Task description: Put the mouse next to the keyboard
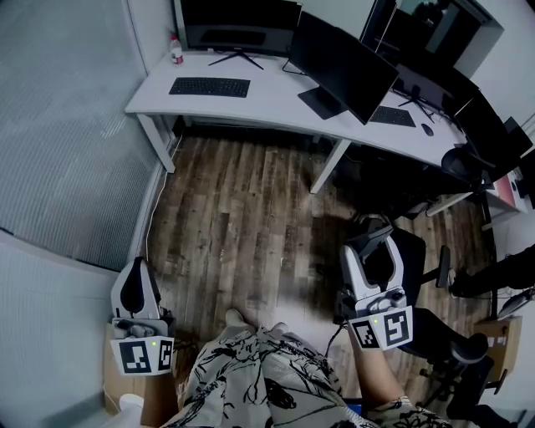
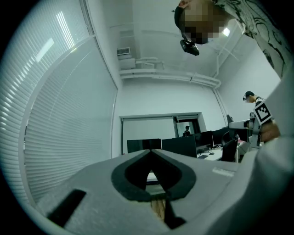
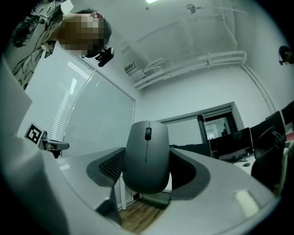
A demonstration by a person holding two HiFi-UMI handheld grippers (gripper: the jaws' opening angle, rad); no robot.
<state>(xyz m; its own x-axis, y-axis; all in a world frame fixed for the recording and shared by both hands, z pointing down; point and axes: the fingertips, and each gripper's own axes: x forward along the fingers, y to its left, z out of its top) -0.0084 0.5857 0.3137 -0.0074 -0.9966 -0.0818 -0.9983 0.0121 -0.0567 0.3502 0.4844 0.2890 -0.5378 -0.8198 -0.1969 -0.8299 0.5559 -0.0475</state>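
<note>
Wooden floor (image 1: 242, 217) lies under both tongs, desk (image 1: 276, 100) and keyboard (image 1: 209, 86) ahead. Right tongs (image 1: 373, 236) pinch the mouse (image 3: 146, 156); left tongs (image 2: 150, 153) are pressed together.

The head view cannot make out the mouse (image 3: 146, 156) held in the right gripper (image 1: 376, 238).

White desk (image 1: 267, 104) stands on wood floor (image 1: 234, 217). Black keyboard (image 1: 209, 87) lies at its left end, monitor (image 1: 241, 25) behind it, bottle (image 1: 176, 52) at the back-left corner. Second monitor (image 1: 343, 58) sits mid-desk, angled.
</note>
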